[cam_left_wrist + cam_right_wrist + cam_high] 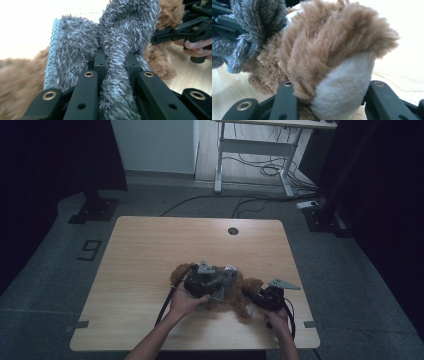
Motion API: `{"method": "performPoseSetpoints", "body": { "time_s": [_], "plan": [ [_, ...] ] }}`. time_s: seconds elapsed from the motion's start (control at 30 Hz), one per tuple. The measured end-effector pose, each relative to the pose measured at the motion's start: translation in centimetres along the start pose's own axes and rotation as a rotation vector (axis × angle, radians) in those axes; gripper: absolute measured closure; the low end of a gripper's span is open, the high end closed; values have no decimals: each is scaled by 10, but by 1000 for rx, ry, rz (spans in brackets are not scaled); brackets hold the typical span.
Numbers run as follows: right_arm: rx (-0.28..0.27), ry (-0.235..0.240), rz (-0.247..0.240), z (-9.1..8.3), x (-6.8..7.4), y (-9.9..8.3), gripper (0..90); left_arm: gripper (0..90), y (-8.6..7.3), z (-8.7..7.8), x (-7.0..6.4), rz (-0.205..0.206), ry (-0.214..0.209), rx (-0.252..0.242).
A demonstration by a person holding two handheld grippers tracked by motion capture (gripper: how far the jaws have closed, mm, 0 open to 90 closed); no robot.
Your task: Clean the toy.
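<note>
Near the front edge of the tabletop (150,250), the right gripper (262,299) pins the brown plush toy (245,292) by one paw, steadying it while the left gripper (202,282), jaws clamped on a grey cloth (112,50), drapes it over the toy.

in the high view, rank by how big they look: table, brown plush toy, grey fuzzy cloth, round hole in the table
1. table
2. brown plush toy
3. grey fuzzy cloth, though the left gripper covers part of it
4. round hole
</note>
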State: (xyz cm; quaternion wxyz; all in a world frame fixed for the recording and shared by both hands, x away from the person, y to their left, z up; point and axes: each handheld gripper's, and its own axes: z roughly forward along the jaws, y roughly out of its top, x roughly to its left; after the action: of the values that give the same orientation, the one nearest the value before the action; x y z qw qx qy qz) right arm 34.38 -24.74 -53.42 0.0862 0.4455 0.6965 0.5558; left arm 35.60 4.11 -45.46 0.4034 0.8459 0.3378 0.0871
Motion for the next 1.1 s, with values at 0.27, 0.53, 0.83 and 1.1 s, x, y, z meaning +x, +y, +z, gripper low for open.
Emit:
{"method": "performPoseSetpoints", "body": {
  "time_s": [0.27, 0.53, 0.83, 1.1],
  "plan": [
    [3, -6, -10, 1, 1, 0, 609, 764, 19, -3, -17, 32, 2, -23],
    [3, -9, -23, 0, 2, 0, 611, 763, 46, 51, -48, 100, -7, 72],
    [4, 4, -24, 1, 3, 1, 611, 765, 30, 38, -30, 41, -33, 21],
    [3, 5, -16, 1, 0, 1, 609, 765, 11, 3, 1, -4, 40, -17]
  ]
}}
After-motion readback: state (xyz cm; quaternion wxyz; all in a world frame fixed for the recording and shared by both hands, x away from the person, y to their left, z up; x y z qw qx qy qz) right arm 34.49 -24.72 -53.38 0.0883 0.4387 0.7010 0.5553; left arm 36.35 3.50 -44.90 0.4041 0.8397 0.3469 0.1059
